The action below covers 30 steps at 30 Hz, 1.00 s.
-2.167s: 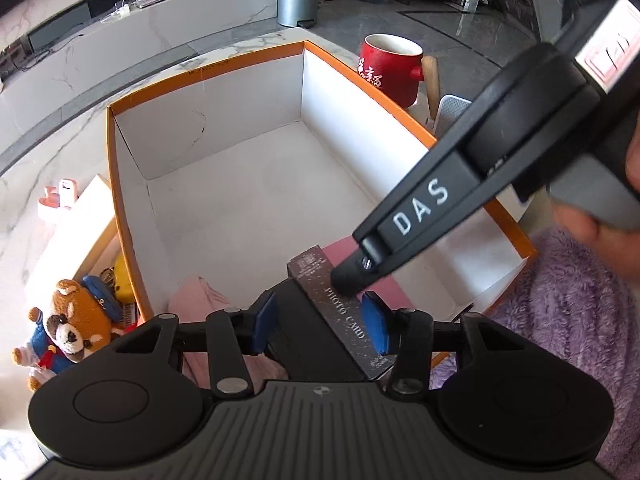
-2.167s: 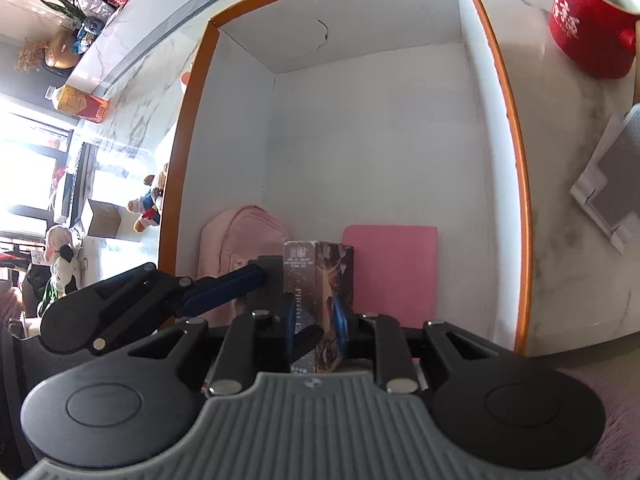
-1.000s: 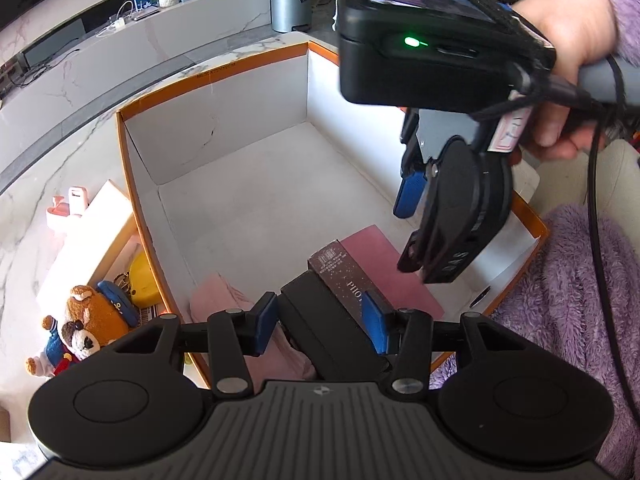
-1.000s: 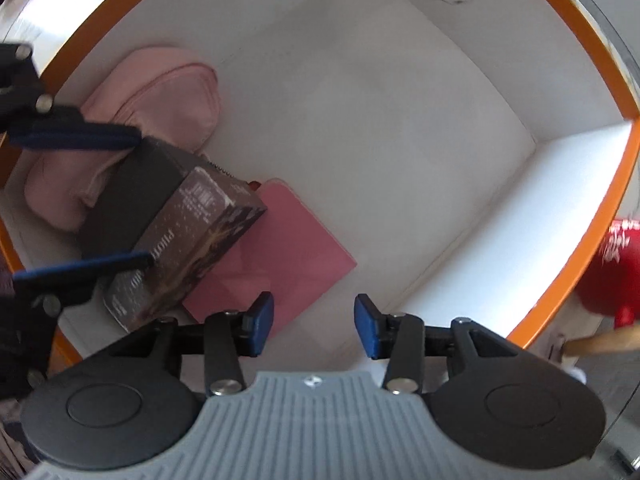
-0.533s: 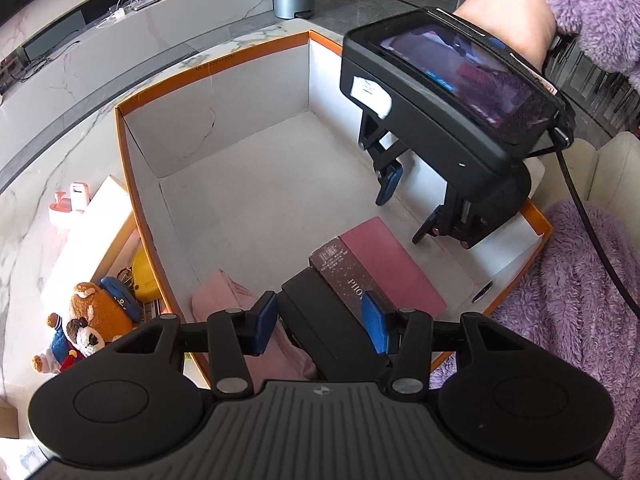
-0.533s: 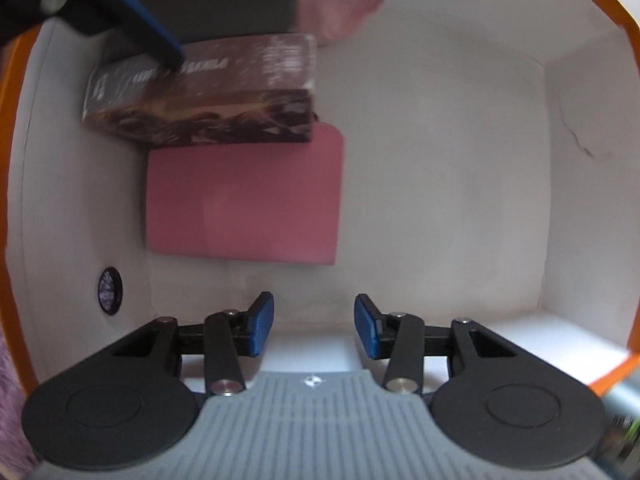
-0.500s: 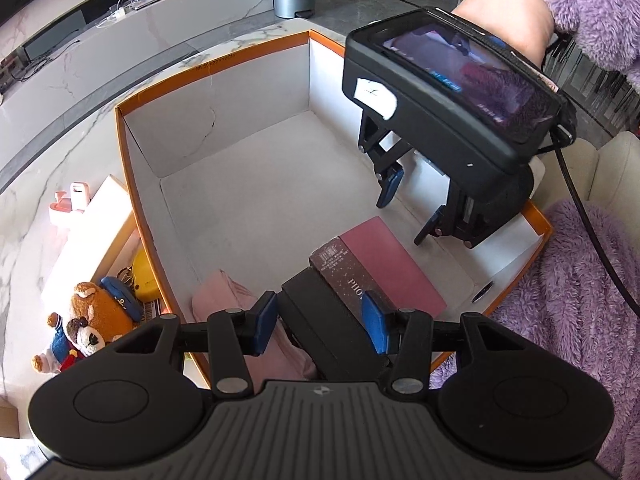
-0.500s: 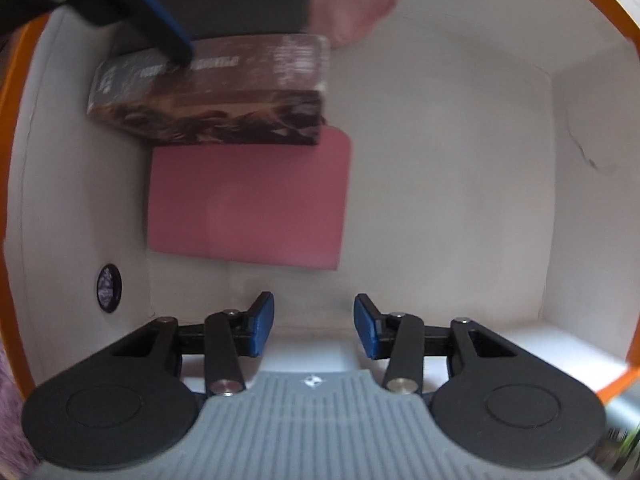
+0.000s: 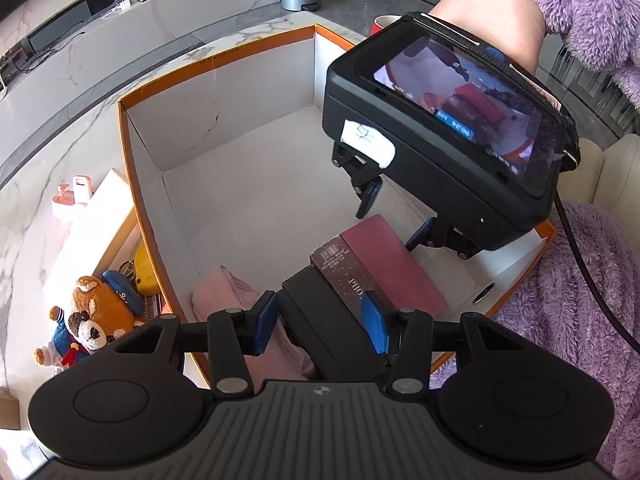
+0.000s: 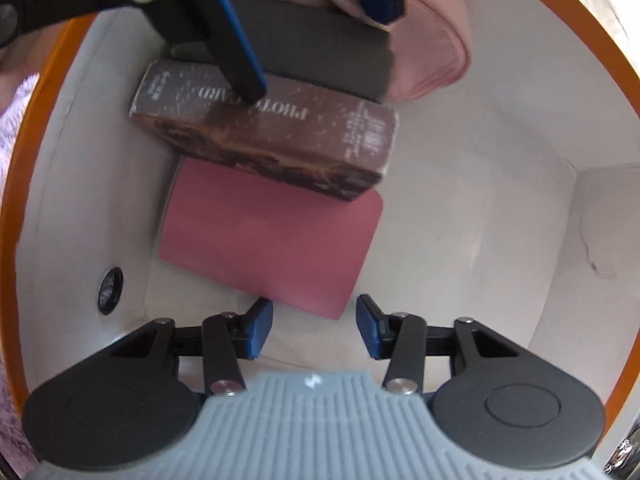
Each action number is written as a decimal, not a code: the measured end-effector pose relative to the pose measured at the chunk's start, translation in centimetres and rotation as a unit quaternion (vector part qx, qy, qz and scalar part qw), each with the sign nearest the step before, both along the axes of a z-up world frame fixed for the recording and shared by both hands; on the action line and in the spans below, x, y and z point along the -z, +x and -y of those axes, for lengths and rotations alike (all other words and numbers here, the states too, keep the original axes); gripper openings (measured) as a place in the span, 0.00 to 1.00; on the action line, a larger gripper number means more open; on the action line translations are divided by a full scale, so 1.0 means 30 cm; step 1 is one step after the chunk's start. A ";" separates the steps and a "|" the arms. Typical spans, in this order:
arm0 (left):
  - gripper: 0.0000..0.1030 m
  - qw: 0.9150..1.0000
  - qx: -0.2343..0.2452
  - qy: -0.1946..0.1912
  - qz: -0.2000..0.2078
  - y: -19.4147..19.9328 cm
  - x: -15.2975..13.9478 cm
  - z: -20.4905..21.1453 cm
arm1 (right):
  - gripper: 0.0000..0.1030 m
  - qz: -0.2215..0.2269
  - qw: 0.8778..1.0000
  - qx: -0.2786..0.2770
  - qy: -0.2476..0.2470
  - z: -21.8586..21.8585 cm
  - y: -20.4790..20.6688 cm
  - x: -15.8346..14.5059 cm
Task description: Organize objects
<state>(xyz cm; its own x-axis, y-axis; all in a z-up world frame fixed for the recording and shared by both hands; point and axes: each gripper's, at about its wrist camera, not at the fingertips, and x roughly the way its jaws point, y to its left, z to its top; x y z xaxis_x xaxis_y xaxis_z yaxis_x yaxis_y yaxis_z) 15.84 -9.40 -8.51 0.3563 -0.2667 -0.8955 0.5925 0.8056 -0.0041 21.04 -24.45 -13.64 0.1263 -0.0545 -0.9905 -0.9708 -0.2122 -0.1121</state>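
1. Left gripper (image 9: 318,320): positioned at the 6 o'clock side of the left wrist view, above the near end of the box (image 9: 224,56). Its blue pads (image 9: 265,322) sit on either side of a black case (image 9: 324,320) and the adjoining photo card box (image 9: 352,276). Whether the pads press on them cannot be told.
2. Right gripper (image 10: 315,328): fingers spread apart, nothing between them. In the left wrist view it (image 9: 394,218) hangs inside the box at 2 o'clock, carried by a hand in a purple fleece sleeve (image 9: 580,4).
3. Box: white inside, orange rim, standing on a marble counter (image 9: 52,148).
4. Photo card box: dark brown, lettered "PHOTO CARD", standing on a long edge. In the right wrist view it (image 10: 280,140) lies at 12 o'clock from the right gripper.
5. Black case: touching the photo card box on the side away from the right gripper (image 10: 320,48).
6. Pink pouch (image 9: 224,292): against the box wall, beside the black case.
7. Red booklet (image 10: 272,240): flat on the box floor, touching the photo card box, just ahead of the right fingertips.
8. Outside the box, at 8 o'clock in the left wrist view: a teddy bear (image 9: 92,320) in a blue outfit.
9. A red mug (image 9: 386,24) shows behind the right gripper's housing at 1 o'clock.
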 end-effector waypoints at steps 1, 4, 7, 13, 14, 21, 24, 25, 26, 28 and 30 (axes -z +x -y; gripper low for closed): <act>0.54 1.000 0.000 0.000 0.000 -0.003 -0.005 0.001 | 0.38 -0.013 1.000 0.007 0.001 0.001 0.009 -0.005; 0.54 1.000 -0.002 -0.002 0.001 -0.005 -0.008 -0.003 | 0.24 -0.013 1.000 0.015 0.015 0.016 0.023 -0.019; 0.54 1.000 0.000 0.000 0.001 -0.004 -0.003 -0.005 | 0.12 -0.008 0.999 0.035 0.029 0.028 0.046 -0.045; 0.54 1.000 -0.006 -0.006 0.007 0.006 -0.005 -0.020 | 0.09 -0.032 0.991 0.102 0.084 0.039 0.127 -0.166; 0.54 1.000 -0.006 -0.007 0.008 0.006 -0.005 -0.020 | 0.09 -0.036 0.989 0.111 0.090 0.040 0.139 -0.182; 0.54 1.000 -0.011 -0.008 0.017 0.010 -0.014 -0.018 | 0.08 -0.072 0.969 0.183 0.149 0.038 0.223 -0.270; 0.54 1.000 -0.012 -0.007 0.019 0.012 -0.018 -0.022 | 0.08 -0.095 0.949 0.233 0.188 0.054 0.273 -0.298; 0.54 1.000 -0.013 -0.006 0.020 0.014 -0.023 -0.011 | 0.08 -0.106 0.940 0.255 0.201 0.063 0.293 -0.305; 0.54 1.000 -0.014 -0.006 0.021 0.014 -0.024 -0.010 | 0.08 -0.115 0.930 0.275 0.215 0.073 0.311 -0.311; 0.54 1.000 -0.015 -0.009 0.021 0.025 -0.020 -0.008 | 0.00 -0.146 0.904 0.318 0.244 0.096 0.348 -0.320; 0.54 1.000 -0.017 -0.003 0.019 0.026 -0.013 -0.008 | 0.00 -0.219 0.862 0.358 0.285 0.245 0.123 -0.295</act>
